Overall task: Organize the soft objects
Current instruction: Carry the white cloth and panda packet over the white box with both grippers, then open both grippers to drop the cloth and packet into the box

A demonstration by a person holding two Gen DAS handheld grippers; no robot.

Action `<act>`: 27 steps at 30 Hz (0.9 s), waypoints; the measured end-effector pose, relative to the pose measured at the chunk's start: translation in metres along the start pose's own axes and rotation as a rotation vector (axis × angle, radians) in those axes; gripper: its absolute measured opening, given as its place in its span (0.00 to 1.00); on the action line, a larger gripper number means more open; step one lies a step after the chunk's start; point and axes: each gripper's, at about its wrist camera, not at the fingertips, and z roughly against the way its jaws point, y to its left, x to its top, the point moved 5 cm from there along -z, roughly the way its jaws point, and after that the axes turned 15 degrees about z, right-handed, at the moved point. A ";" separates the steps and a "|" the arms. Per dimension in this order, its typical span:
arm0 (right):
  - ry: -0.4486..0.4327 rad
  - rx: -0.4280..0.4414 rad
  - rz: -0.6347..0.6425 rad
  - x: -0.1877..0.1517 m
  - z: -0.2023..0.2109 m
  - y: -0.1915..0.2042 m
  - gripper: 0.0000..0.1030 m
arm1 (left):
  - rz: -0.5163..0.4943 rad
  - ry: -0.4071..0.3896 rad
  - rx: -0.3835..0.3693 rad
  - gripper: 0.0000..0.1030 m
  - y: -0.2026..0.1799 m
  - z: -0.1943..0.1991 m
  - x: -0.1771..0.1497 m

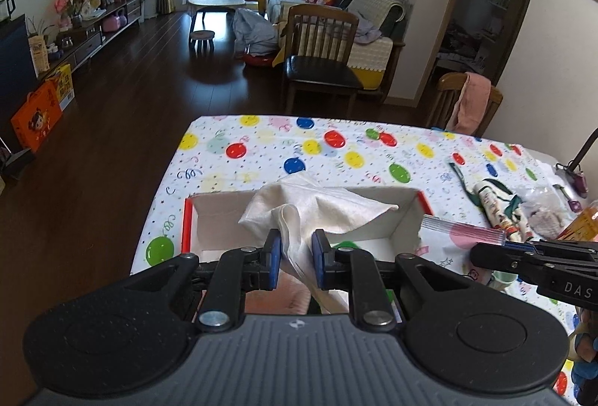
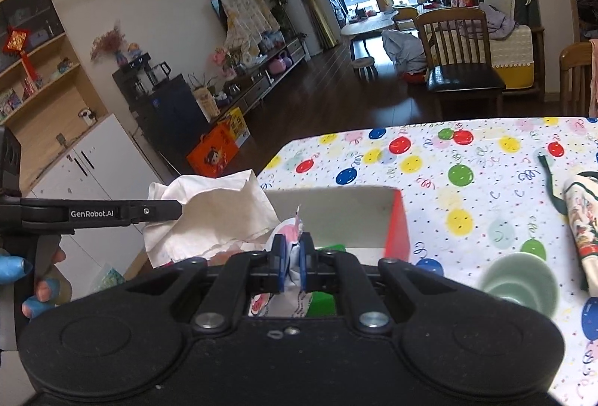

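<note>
White cloth (image 1: 317,208) hangs pinched in the left gripper (image 1: 295,251) over the box (image 1: 405,215), likely for dropping in; right gripper (image 2: 291,258) clamps a printed fabric (image 2: 287,230).

From left wrist view, my left tongs (image 1: 295,249) and their body hid near wall of box (image 1: 405,215) and lower end of white cloth (image 1: 317,204). Right tongs (image 1: 486,251) cut off by right edge. Patterned cloth (image 1: 497,208) partly cut off at right too. From right wrist view, printed cloth (image 2: 295,249) in right tongs mostly hidden behind tong body. Green cup (image 2: 519,279) blurred. Hand (image 2: 41,286) on left tongs cut off at left edge.
</note>
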 end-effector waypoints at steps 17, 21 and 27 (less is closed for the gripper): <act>0.088 -0.053 0.048 -0.018 -0.055 0.025 0.07 | -0.033 0.072 0.018 0.17 0.021 -0.060 -0.019; 0.104 -0.065 0.067 -0.022 -0.060 0.030 0.07 | -0.055 0.117 0.024 0.17 0.022 -0.071 -0.030; 0.115 -0.087 0.087 -0.028 -0.059 0.035 0.09 | -0.083 0.168 0.032 0.17 0.026 -0.079 -0.043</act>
